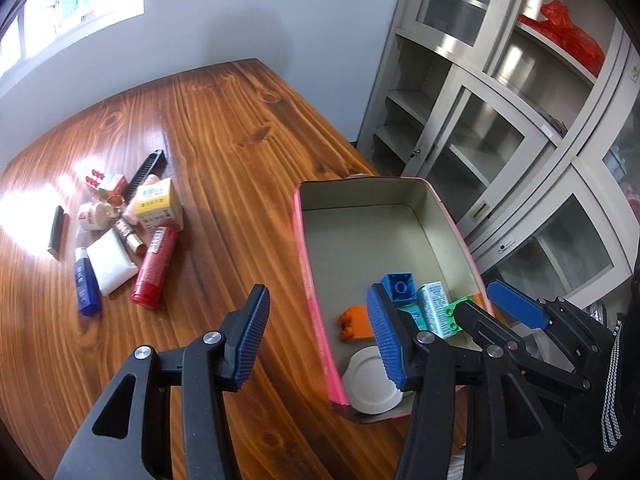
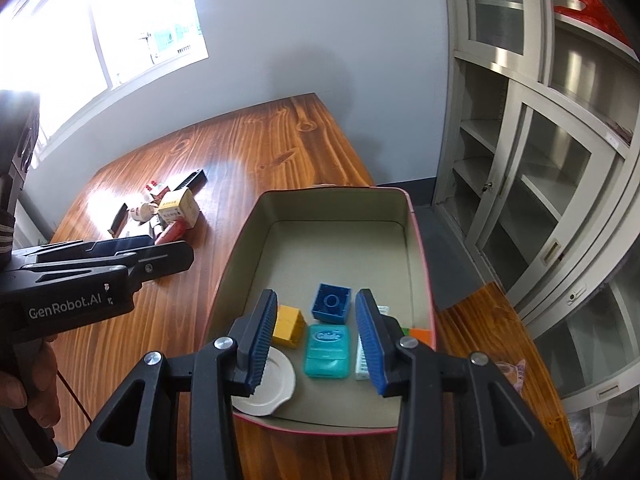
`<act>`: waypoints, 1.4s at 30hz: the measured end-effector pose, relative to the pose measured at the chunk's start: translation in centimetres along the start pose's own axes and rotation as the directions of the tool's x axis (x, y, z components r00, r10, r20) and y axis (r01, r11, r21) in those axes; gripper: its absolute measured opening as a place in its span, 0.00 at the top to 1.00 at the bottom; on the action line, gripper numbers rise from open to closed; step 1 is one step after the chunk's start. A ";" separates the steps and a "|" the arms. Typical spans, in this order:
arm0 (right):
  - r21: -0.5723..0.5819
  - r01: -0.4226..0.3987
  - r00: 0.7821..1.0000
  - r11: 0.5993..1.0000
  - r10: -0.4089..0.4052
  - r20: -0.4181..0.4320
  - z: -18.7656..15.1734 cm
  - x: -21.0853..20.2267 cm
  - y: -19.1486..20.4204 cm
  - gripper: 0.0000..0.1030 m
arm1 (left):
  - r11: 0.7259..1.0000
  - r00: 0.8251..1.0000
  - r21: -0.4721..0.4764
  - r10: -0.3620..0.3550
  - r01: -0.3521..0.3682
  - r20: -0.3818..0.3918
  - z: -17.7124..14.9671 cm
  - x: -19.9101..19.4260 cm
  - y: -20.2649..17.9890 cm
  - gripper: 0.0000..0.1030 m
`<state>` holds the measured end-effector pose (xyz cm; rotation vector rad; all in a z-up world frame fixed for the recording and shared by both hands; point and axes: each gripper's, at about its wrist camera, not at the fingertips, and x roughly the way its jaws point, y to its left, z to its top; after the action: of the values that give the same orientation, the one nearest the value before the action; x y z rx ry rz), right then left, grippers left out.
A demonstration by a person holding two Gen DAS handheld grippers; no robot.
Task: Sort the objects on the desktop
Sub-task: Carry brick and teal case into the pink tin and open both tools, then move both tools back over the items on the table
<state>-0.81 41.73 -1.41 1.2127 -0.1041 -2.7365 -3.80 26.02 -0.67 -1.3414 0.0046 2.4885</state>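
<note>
Right gripper (image 2: 316,340): nearest the lens in the right wrist view, lower centre; jaws parted, nothing between the pads, poised above the near end of the box.
Left gripper (image 1: 318,336): lower centre of the left wrist view; jaws parted and empty, straddling the box's left wall; printed "GenRobot.AI" on its body at left of the right wrist view.
Cabinet (image 1: 520,140): right side of both views, glass doors, red bag on an upper shelf.
Tabletop (image 1: 224,132): wooden, filling the middle and left.
Box (image 2: 236,256): pink-walled, centre of frame, the sorting target.
Sorted so far: white lid (image 2: 276,384), teal floss case (image 2: 327,350) marked "Glide", blue brick (image 2: 331,303), yellow-orange brick (image 2: 289,325), small white carton (image 1: 438,308) with unreadable print, green brick (image 1: 460,308).
Left to sort: pile (image 1: 124,232) at left of the left wrist view, including red tube (image 1: 155,266), yellow-white carton (image 1: 157,204), blue tube (image 1: 86,286), black comb (image 1: 146,172); labels too small to read.
Progress: judged partway, roughly as much outside as inside.
</note>
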 end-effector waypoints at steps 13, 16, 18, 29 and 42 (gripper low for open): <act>-0.044 -0.049 0.999 0.998 0.048 -0.021 0.6 1.3 3.7 0.56 | 0.995 0.998 -0.075 0.066 -0.065 0.004 -0.6 -1.3 4.9 0.47; -0.054 -0.060 0.998 0.997 0.059 -0.028 0.7 1.7 4.8 0.56 | 0.992 0.997 -0.099 0.083 -0.082 0.000 -0.9 -1.5 6.2 0.47; -0.059 -0.067 0.997 0.996 0.065 -0.034 0.8 2.0 5.4 0.55 | 0.989 0.996 -0.115 0.093 -0.093 -0.003 -1.1 -1.7 7.2 0.47; -0.088 -0.097 0.993 0.991 0.091 -0.069 0.9 4.0 9.9 0.36 | 0.953 0.989 -0.266 0.131 -0.144 -0.064 -3.1 -1.9 14.4 0.47; -0.093 -0.086 0.989 0.992 0.074 -0.128 0.4 6.3 14.0 0.25 | 0.916 0.983 -0.362 0.137 -0.172 -0.122 -4.3 -0.6 21.7 0.47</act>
<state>-3.80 26.90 -4.09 1.3175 -0.0047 -2.5583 -5.89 4.55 -5.72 -1.6654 -0.3730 2.6479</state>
